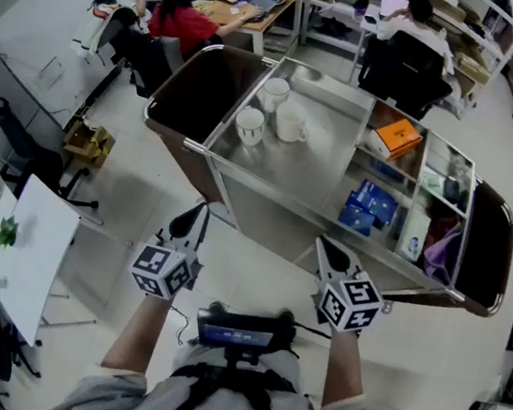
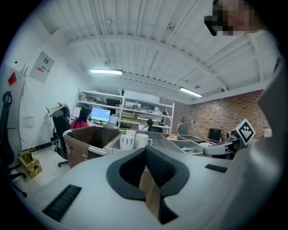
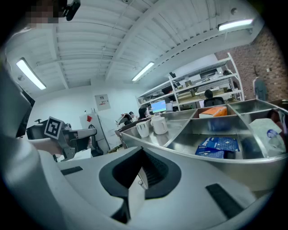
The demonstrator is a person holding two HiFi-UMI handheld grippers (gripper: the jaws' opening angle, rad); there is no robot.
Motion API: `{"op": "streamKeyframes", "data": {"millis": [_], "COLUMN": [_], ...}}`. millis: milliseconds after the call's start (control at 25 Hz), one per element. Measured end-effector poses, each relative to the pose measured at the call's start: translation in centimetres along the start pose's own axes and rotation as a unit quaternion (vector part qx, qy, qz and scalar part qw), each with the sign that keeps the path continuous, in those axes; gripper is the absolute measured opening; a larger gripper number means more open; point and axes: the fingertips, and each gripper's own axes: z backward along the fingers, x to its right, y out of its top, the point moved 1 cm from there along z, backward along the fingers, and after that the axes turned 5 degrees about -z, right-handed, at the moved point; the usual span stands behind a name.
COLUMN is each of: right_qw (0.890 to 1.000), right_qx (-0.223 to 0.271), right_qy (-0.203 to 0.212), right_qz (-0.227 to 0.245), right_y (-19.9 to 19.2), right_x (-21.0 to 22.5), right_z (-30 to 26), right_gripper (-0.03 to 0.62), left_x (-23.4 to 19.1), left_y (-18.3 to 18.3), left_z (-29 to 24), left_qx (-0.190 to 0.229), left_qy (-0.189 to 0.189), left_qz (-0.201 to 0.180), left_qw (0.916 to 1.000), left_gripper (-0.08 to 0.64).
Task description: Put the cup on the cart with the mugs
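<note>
Three white mugs stand together in the left compartment of the metal cart (image 1: pixel 277 193): a tall mug (image 1: pixel 274 93) at the back, a handled mug (image 1: pixel 291 124) and a cup (image 1: pixel 250 125) in front. The same group shows in the left gripper view as the mugs (image 2: pixel 134 140) and in the right gripper view as the mugs (image 3: pixel 150 126). My left gripper (image 1: pixel 196 217) and right gripper (image 1: pixel 326 249) hover side by side just short of the cart's near edge. Both are shut with nothing between their jaws, seen also as the left gripper (image 2: pixel 146 155) and right gripper (image 3: pixel 141 158).
A dark bin (image 1: pixel 202 87) hangs on the cart's left end and a black bag (image 1: pixel 487 246) on its right. Other compartments hold an orange box (image 1: pixel 399 134) and blue boxes (image 1: pixel 370 206). A white table (image 1: pixel 15 241) stands to my left. People sit at desks (image 1: pixel 184 14) behind.
</note>
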Motion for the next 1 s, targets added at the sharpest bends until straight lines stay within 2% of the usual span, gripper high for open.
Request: {"op": "streamKeyframes", "data": {"millis": [280,480,800,1000], "right_qw": [0.999,0.995,0.982,0.971], "right_qx": [-0.008,-0.023,-0.061,-0.081], "right_qy": [0.042,0.090,0.168,0.209], "right_qz": [0.017,0.033,0.062,0.081], "right_y": [0.6,1.3,0.4,-0.4], "right_x": [-1.5,-3.4,-8.8,-14.6], "right_z": [-2.2,-4.4,-9.9,-14.0], "right_gripper": [-0.009,-0.009,-0.008,-0.008], "left_x": [-2.1,-4.2,-9.0,-13.3], "left_y": [0.2,-0.1,-1.8,-2.8], "left_z": [1.8,4.7,11.4,15.7], "left_qx": [0.011,0.012,0.007,0.010], "left_qy": [0.038,0.092,0.190,0.239], "left_qz": [-0.005,-0.006,0.011,0.029], "left_qw": [0.9992,0.9957,0.9817,0.9706], "left_gripper": [0.002,0.002,0.002,0.002]}}
